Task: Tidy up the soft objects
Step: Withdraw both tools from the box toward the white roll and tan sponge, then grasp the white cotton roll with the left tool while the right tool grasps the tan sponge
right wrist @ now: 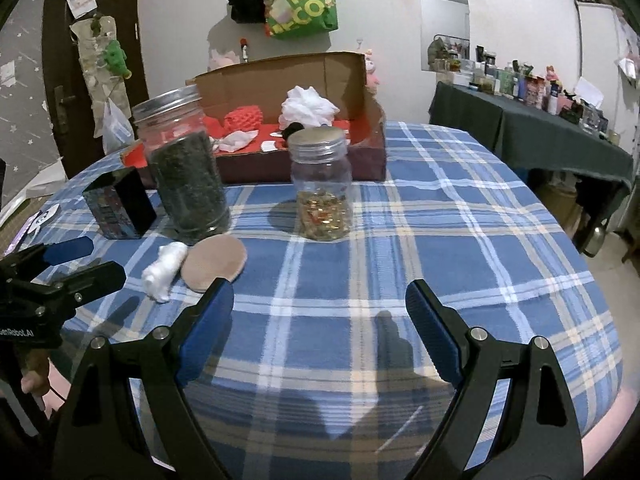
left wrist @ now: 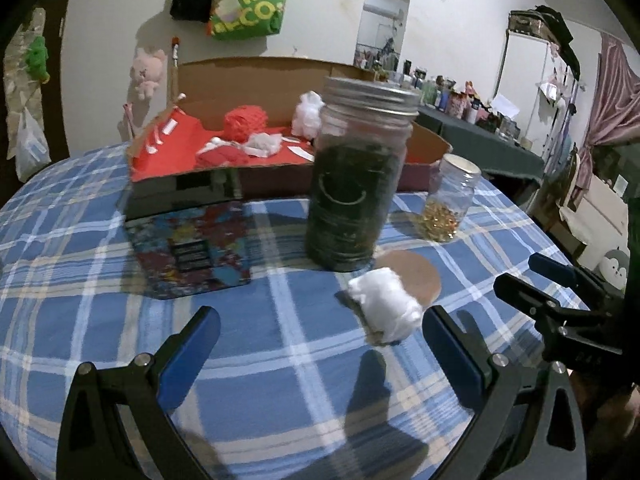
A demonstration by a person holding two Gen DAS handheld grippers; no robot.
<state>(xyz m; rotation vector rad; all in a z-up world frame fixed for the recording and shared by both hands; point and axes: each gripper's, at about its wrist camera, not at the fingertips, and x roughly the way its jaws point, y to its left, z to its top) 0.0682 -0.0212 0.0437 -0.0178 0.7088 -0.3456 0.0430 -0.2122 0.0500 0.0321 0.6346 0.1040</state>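
Left gripper (left wrist: 320, 354) angled downward over blue plaid tablecloth (left wrist: 100, 320), jaws wide apart, empty. Right gripper (right wrist: 320, 334) likewise angled down, jaws spread, nothing between. Cardboard box (left wrist: 256, 80) upper centre, holding red and white soft items. Dark-filled jar (left wrist: 352, 184) mid-frame; smaller jar (left wrist: 450, 200) to its right. White cotton wad (left wrist: 384, 304) just beyond left gripper's right fingertip, touching brown round pad (left wrist: 420, 276).
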